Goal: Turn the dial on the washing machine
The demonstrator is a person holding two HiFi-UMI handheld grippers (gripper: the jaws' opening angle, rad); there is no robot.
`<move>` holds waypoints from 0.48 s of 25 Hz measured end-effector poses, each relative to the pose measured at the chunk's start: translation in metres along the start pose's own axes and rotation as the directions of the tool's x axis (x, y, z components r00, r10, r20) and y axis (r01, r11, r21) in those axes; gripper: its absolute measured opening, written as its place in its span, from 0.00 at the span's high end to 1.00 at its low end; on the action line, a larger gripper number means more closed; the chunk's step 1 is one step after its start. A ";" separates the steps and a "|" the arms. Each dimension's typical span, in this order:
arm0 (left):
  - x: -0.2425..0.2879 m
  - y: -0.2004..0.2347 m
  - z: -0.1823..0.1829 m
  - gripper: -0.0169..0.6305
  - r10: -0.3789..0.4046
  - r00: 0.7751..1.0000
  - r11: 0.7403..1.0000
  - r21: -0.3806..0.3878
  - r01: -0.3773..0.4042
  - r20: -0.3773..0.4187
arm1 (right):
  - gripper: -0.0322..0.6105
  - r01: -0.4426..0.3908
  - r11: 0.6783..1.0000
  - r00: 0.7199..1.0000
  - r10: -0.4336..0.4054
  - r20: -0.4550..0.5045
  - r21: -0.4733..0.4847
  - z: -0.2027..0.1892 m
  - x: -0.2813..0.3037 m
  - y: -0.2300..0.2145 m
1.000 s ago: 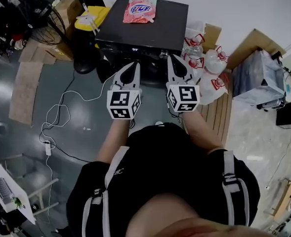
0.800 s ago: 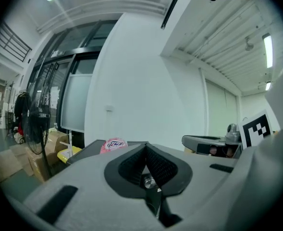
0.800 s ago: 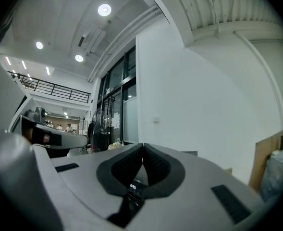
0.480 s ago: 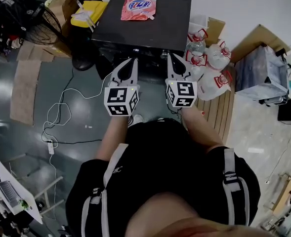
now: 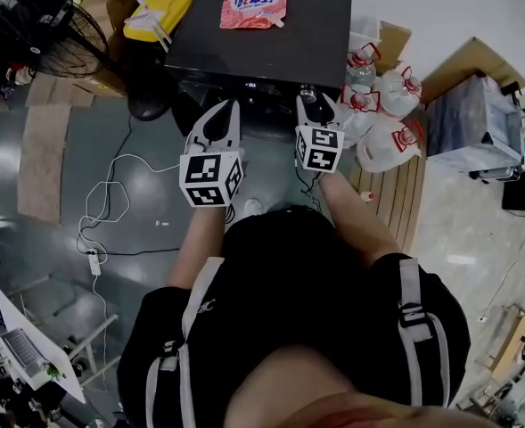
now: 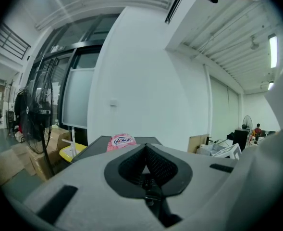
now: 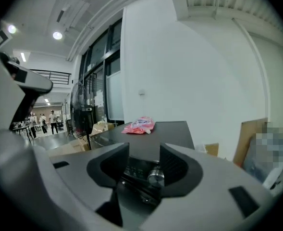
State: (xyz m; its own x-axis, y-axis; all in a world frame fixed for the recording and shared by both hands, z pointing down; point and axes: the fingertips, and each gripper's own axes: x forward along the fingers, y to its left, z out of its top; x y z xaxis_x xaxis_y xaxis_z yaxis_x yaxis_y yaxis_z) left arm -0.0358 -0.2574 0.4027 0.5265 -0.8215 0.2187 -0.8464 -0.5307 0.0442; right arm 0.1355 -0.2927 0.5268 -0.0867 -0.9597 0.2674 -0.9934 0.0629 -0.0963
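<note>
In the approach step, the right gripper (image 7: 144, 153), jaws just opened and framing the untouched dial (image 7: 156, 176) on the washing machine's (image 5: 262, 38) front panel, needed to advance and close, while the left gripper (image 6: 145, 149) was clenched, empty.

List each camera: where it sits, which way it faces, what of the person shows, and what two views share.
Head view: on the person's head, steeply down at the washing machine; shows torso, arms, left gripper, right gripper.
Left gripper view: on that gripper, roughly level over the machine's top; jaws together.
Right gripper view: on that gripper, toward the dial, seen between jaws that have just been opening, nothing gripped.
Shared: the pink pouch appears in all three.
</note>
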 end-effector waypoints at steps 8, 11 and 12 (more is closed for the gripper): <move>-0.014 0.038 -0.023 0.98 0.062 0.996 0.998 -0.018 -0.064 -0.061 | 0.62 0.205 0.978 0.966 -0.195 -0.172 0.040 -0.072 0.054 -0.031; -0.018 0.053 -0.027 0.98 0.088 0.993 0.996 -0.025 -0.090 -0.075 | 0.62 0.242 0.969 0.949 -0.228 -0.217 0.041 -0.091 0.069 -0.038; -0.019 0.057 -0.028 0.98 0.095 0.992 0.995 -0.027 -0.097 -0.078 | 0.62 0.243 0.969 0.947 -0.229 -0.224 0.037 -0.094 0.073 -0.039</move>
State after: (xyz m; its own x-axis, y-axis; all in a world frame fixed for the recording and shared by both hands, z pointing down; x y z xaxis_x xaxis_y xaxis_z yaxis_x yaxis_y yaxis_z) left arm -0.0960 -0.2662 0.4284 0.4360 -0.8495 0.2970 -0.8954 -0.4425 0.0489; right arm 0.1605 -0.3391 0.6405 0.1289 -0.8623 0.4897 -0.9811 -0.1828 -0.0636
